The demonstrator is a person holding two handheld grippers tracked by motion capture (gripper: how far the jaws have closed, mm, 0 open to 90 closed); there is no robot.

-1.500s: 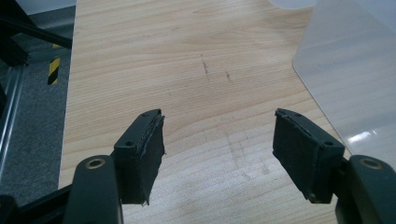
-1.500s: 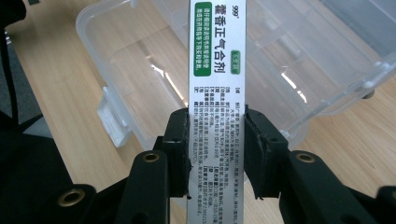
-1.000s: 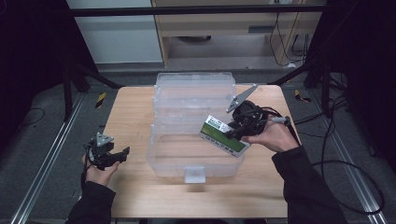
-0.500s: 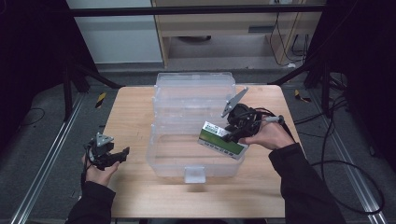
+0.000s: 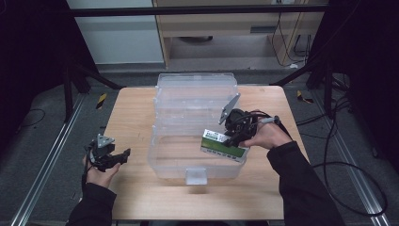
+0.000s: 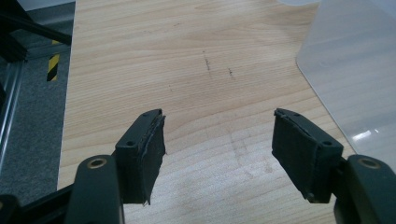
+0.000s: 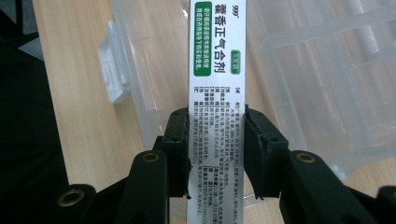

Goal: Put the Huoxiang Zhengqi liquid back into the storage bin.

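From the high view, I am holding my right gripper [image 5: 234,137] over the clear plastic bin [image 5: 197,125], at about four o'clock from the bin's middle. Its jaws are clamping a white and green medicine box [image 5: 224,145], which is hanging tilted over the bin's open front section, just inside the right wall. My left gripper [image 5: 111,157] is sitting well apart from the bin, at about eight o'clock from it, above the wooden table [image 5: 131,108], and my left hand [image 5: 99,173] is wrapping its body.

In the left gripper view, my jaws are standing wide apart with nothing between them, and the bare wooden table [image 6: 196,79] is lying beneath them. A frosted corner of the clear plastic bin [image 6: 355,70] is showing at two o'clock.

In the right gripper view, my right gripper [image 7: 216,140] is pressing both pads against the long sides of the medicine box [image 7: 216,70], partly closed to the box's width. The box is running up towards twelve o'clock, its green label panel near the far end. The clear plastic bin [image 7: 317,93] is lying below it, with its front latch [image 7: 114,65] at ten o'clock.
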